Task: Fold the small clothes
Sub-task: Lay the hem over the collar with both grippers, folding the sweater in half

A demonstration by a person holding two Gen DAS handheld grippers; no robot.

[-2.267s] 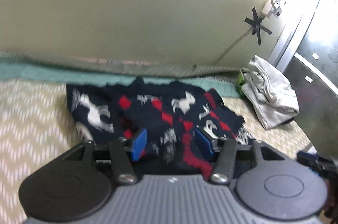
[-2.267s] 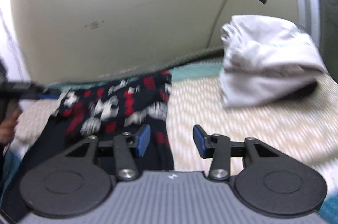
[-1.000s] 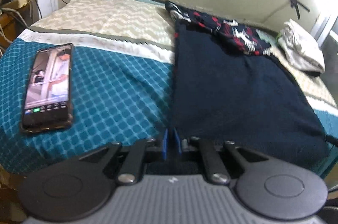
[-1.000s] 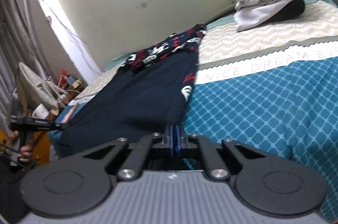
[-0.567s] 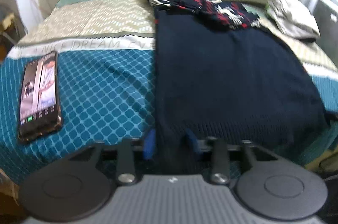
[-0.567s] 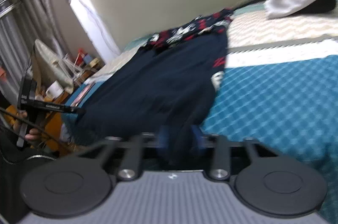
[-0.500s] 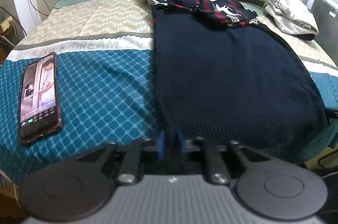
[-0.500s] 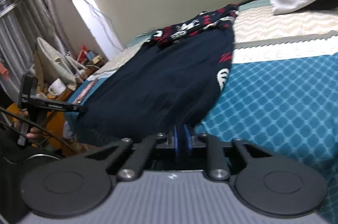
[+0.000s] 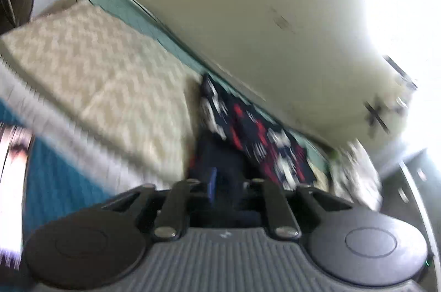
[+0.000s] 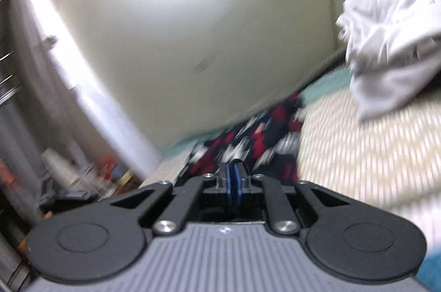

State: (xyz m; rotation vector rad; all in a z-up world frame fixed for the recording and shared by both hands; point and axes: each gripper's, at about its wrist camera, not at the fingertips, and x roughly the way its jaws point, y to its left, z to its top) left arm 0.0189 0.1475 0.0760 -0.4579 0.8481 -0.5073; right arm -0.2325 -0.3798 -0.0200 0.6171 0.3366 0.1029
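A navy knit sweater with a red and white pattern (image 9: pixel 259 137) lies on the bed against the wall, and both views are blurred by motion. My left gripper (image 9: pixel 228 183) is just short of the patterned part. Its jaws are opening, the blue pads stand apart, and dark navy cloth lies between them. In the right wrist view the sweater (image 10: pixel 248 143) shows just beyond my right gripper (image 10: pixel 233 181). That gripper's jaws are starting to open. Its blue pads are still almost together, with a thin dark strip of the sweater's hem between them.
A pile of folded white clothes (image 10: pixel 391 43) sits at the right by the wall, and it also shows as white clothes (image 9: pixel 355 170) in the left wrist view. The bedcover (image 9: pixel 110 77) is beige chevron, then teal. A phone (image 9: pixel 11 181) lies at the left edge. Clutter (image 10: pixel 82 173) stands beside the bed.
Both grippers have swept from the bed's near edge up toward the wall, carrying the navy hem over the sweater's body to the patterned top. The left pads have spread apart.
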